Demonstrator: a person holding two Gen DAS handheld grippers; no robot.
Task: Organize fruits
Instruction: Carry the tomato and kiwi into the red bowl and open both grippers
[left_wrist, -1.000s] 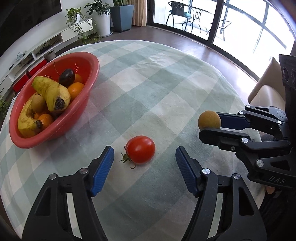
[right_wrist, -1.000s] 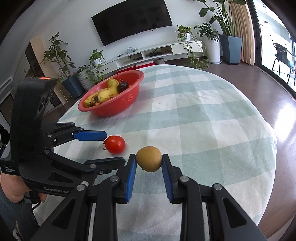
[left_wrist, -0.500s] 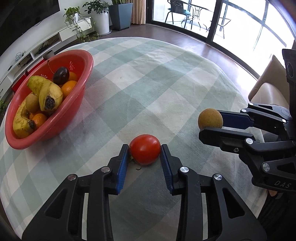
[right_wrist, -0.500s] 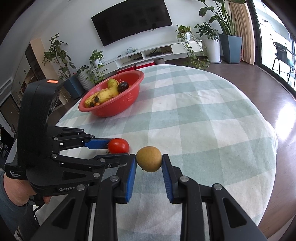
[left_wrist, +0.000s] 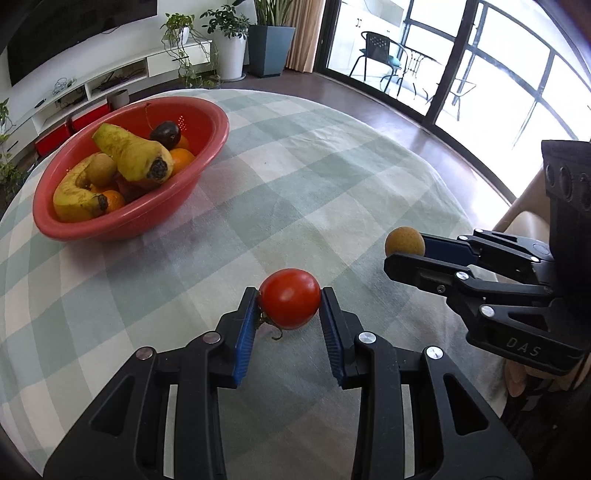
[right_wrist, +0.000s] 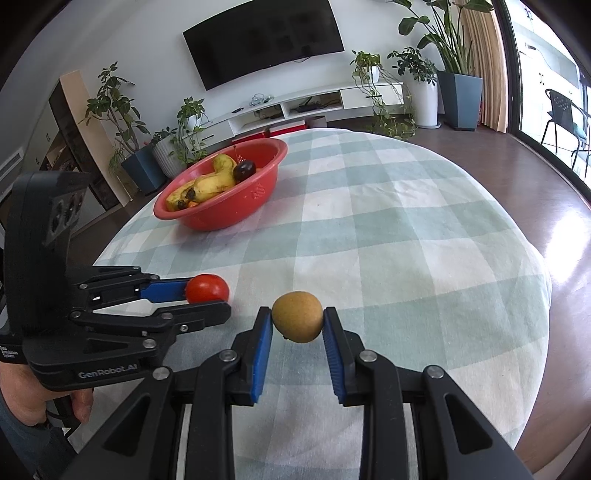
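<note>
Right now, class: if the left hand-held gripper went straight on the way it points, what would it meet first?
The left hand-held gripper, shut on the tomato, points down at the tablecloth; likely cloth first, right of the red bowl, though depth is unclear.

Red tomato (left_wrist: 290, 297), green-checked tablecloth (left_wrist: 332, 177)

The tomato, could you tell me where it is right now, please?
In the left wrist view, the tomato sits low centre, clamped in the left gripper, near the red bowl.

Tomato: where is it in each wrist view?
Left wrist: tomato low centre, pinched between the left hand-held gripper pads.
Right wrist: tomato left of centre, at that gripper's tips.
Shared landmark: red bowl on the checked cloth.
</note>
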